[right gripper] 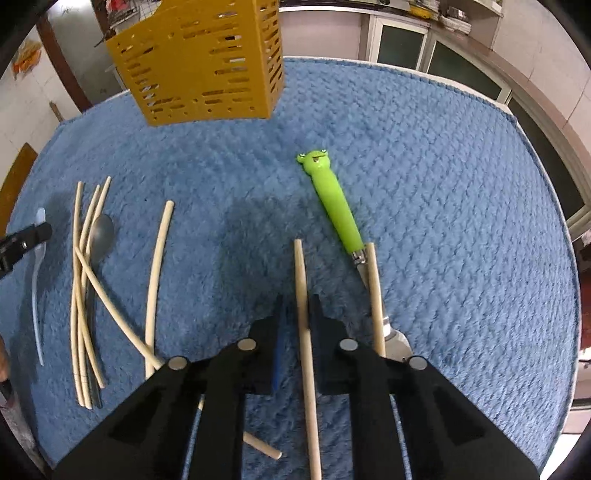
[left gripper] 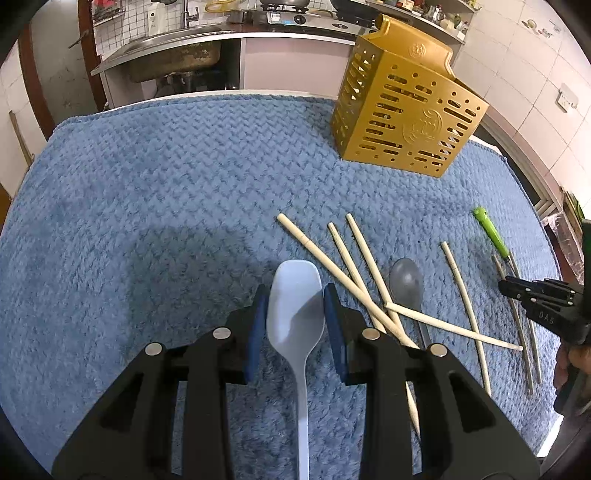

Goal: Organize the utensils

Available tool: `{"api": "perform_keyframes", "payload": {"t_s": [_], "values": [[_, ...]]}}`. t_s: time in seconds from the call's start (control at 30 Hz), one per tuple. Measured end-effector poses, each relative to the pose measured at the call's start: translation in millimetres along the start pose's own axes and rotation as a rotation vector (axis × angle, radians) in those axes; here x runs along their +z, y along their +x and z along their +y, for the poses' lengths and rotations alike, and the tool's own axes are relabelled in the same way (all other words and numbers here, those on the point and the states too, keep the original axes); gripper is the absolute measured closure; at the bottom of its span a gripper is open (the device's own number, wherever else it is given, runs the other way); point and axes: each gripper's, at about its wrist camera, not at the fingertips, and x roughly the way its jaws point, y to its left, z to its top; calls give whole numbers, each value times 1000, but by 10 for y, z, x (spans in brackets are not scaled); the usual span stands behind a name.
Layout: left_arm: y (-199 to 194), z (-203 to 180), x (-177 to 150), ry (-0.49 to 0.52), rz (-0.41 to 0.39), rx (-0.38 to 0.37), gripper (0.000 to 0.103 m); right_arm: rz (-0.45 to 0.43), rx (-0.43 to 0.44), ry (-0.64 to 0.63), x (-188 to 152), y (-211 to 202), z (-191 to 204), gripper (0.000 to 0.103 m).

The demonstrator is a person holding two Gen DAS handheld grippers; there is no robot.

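The left gripper (left gripper: 295, 310) clamps the pale blue plastic spoon (left gripper: 295, 306) on the blue fleece cloth (left gripper: 147, 184); the right gripper (right gripper: 297, 314), nearly closed, seemingly pinches a wooden chopstick (right gripper: 304, 332). The yellow slotted holder (left gripper: 406, 114) stands well apart.

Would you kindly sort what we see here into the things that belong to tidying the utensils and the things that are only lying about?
For the job:
- pale blue spoon
- grey spoon
- wooden chopsticks
- green-handled fork
- yellow holder

Just there:
- blue towel
- sink
- stove
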Motion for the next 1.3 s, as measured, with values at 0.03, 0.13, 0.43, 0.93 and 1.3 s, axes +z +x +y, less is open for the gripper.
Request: {"api": "perform_keyframes", "payload": {"t_s": [0.03, 0.13, 0.43, 0.93, 1.3], "values": [[18, -3, 9, -4, 3, 0, 73, 10, 6, 9, -1, -2, 3, 90], [69, -8, 20, -13, 18, -6, 73, 44, 22, 27, 63, 1, -1, 90], [39, -29, 5, -10, 15, -5, 73, 48, 48, 71, 251, 44, -154, 97], [-187, -37, 50, -8, -69, -9, 74, -269, 20, 93, 122, -434, -156, 97], [-491, -153, 168, 18, -237, -37, 74, -511, -1, 79, 210, -901, -28, 97]]}}
